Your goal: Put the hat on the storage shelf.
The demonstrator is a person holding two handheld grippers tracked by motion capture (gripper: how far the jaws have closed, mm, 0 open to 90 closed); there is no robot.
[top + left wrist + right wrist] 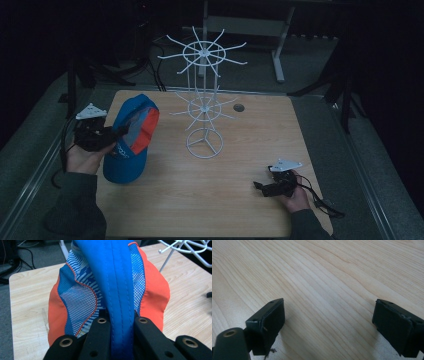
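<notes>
A blue cap (131, 140) with orange and mesh panels is tilted up at the table's left side. My left gripper (116, 134) is shut on its blue band; in the left gripper view the band (120, 315) is pinched between the two black jaws, and my left gripper (122, 321) points at the cap's inside. A white wire rack (204, 95) with two rings of hooks stands mid-table, to the right of the cap. My right gripper (259, 187) rests low at the front right of the table, and in its own view the right gripper (328, 315) stands open over bare wood.
The wooden table (240, 150) has a small round grommet (238, 107) near its far edge. Dark floor, cables and desk legs (280, 55) lie beyond the table. Cables trail from both grippers off the table sides.
</notes>
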